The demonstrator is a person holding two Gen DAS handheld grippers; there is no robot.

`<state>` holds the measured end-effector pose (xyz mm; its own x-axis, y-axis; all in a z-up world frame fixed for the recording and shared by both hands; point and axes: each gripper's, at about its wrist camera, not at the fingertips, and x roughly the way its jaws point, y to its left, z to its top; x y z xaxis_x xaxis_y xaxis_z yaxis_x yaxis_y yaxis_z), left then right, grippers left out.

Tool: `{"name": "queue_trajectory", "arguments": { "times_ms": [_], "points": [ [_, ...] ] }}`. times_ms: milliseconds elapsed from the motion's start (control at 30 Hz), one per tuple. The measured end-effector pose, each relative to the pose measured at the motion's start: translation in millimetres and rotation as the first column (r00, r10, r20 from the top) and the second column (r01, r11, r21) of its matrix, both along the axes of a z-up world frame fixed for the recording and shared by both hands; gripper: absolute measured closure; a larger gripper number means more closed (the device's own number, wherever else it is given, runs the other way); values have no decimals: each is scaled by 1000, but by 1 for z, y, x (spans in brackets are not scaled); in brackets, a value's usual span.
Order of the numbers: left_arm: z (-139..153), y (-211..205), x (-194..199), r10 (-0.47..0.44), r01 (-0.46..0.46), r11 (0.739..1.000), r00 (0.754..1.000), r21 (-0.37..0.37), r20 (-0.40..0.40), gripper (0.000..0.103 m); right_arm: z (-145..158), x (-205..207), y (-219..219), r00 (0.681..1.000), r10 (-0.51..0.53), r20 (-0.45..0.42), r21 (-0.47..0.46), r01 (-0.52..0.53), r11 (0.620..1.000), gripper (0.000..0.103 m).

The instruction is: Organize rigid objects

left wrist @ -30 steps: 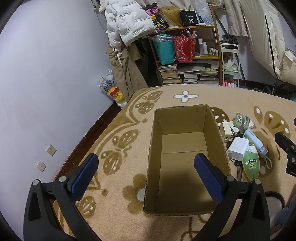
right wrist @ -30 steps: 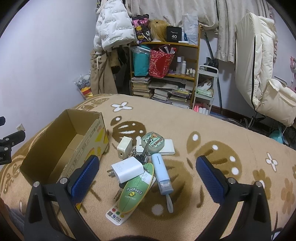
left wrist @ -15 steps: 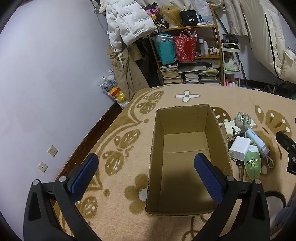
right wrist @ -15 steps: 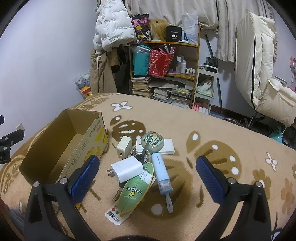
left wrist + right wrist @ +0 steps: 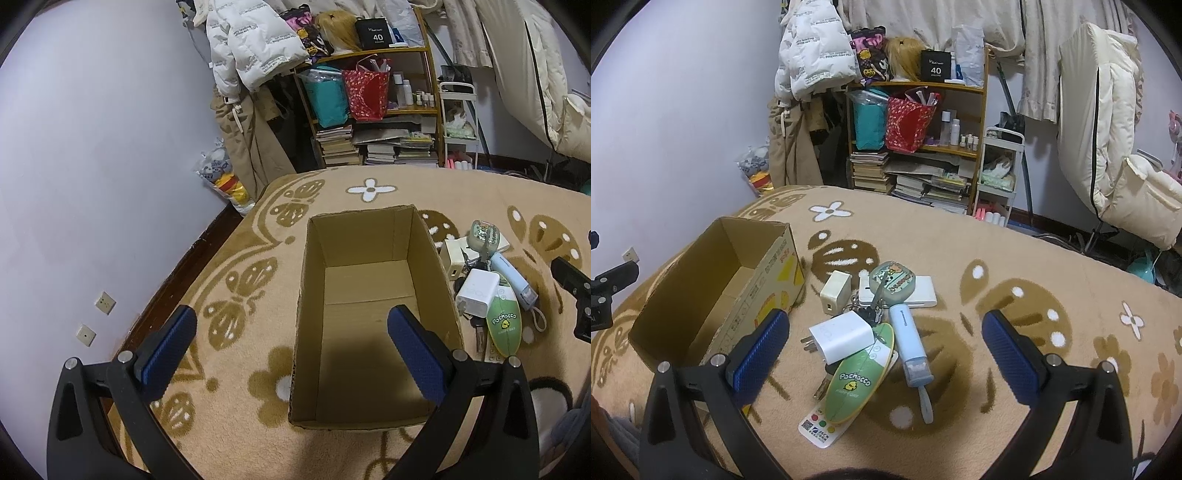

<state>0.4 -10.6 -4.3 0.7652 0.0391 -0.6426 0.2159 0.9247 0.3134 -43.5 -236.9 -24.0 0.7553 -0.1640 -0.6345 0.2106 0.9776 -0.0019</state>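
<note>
Beige carpet (image 5: 960, 236) with brown flower and butterfly patterns fills the foreground, with a cluttered wooden bookshelf (image 5: 979, 147) against the far wall and a white puffer jacket (image 5: 255, 48) hanging beside it.

I've got my left gripper (image 5: 291, 347) hovering over the near end of the open cardboard box (image 5: 436, 266); its blue-padded fingers (image 5: 168, 350) are spread wide and grasp nothing. I can see straight down to the box's bare floor.

Just right of the box sits the pile I'm sorting. My right gripper (image 5: 886, 350) hangs above it, jaws released wide, nothing between them. Under it, a white wall charger (image 5: 842, 334) lies with its prongs pointing toward the box, resting partly on a green oval Pochacco case (image 5: 860, 380). A printed card (image 5: 818, 428) sticks out from beneath that case. Beside them a pale blue tube-shaped gadget (image 5: 908, 343) lies lengthwise, its grey strap trailing toward me. Behind it a round green cartoon keychain (image 5: 892, 282) rests on a flat white power bank (image 5: 923, 293), with a bunch of keys tangled below it. A cream plug adapter (image 5: 834, 291) stands just beside the box wall.

Two wall sockets (image 5: 94, 317) show on the lilac wall to the left.
</note>
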Motion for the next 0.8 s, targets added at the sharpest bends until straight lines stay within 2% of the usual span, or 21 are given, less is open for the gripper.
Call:
{"name": "queue_trajectory", "arguments": {
  "times_ms": [800],
  "points": [
    [4, 6, 8, 9, -9, 1000, 1000, -14, -12, 1, 1, 2, -9, 1000, -8, -14, 17, 8, 1000, 0]
  ]
}}
